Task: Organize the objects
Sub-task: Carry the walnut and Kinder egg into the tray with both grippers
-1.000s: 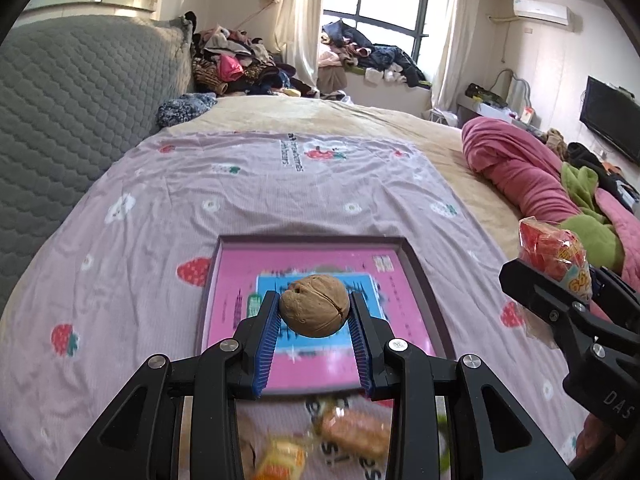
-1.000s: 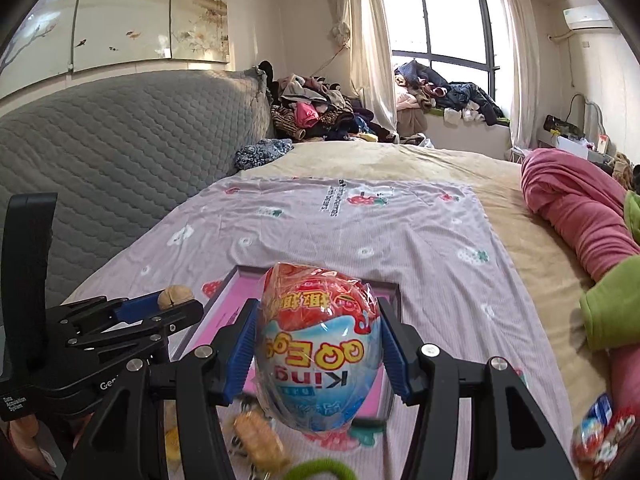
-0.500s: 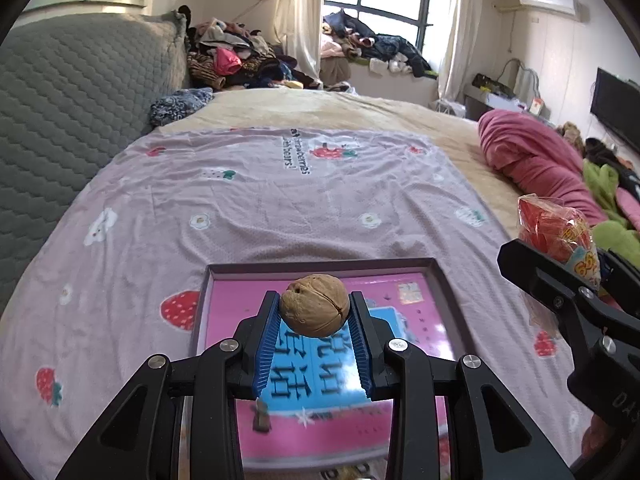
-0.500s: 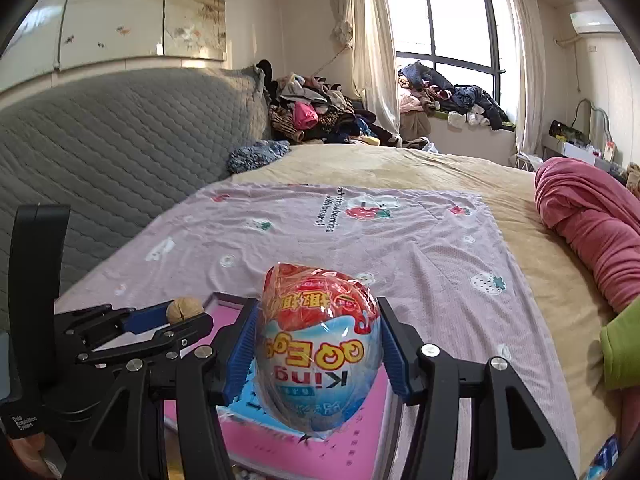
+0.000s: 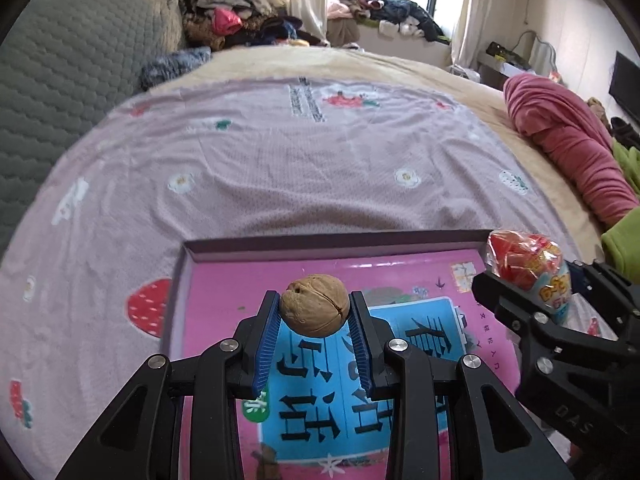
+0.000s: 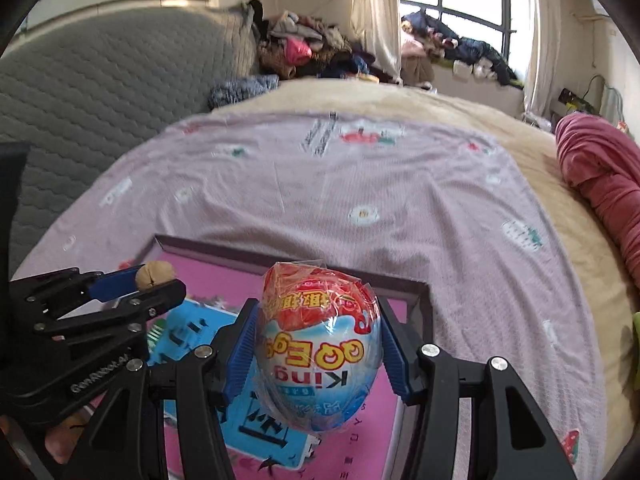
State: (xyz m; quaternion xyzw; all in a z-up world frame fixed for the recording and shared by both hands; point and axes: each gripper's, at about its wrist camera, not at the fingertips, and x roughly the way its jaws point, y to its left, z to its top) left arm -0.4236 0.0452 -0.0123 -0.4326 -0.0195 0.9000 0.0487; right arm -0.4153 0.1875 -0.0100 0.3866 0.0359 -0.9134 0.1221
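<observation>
My left gripper [image 5: 314, 312] is shut on a brown walnut [image 5: 314, 305] and holds it above the pink tray [image 5: 224, 276], over its middle. My right gripper [image 6: 318, 332] is shut on a wrapped toy egg [image 6: 318, 354], red on top and blue-white below, above the tray's right part [image 6: 360, 440]. The egg and right gripper also show at the right of the left wrist view [image 5: 528, 268]. The walnut and left gripper show at the left of the right wrist view [image 6: 154, 275]. The tray has a dark rim and a blue panel with large characters.
The tray lies on a lilac bedsheet [image 5: 280, 160] with strawberry and flower prints. A grey quilted headboard [image 5: 72, 60] stands at the left. A rolled pink blanket [image 5: 568, 144] and green cloth lie at the right. Clothes are piled at the back by the window.
Both grippers have moved forward over the tray with their objects still held. The snacks seen earlier below the tray's near edge have dropped out of view.
</observation>
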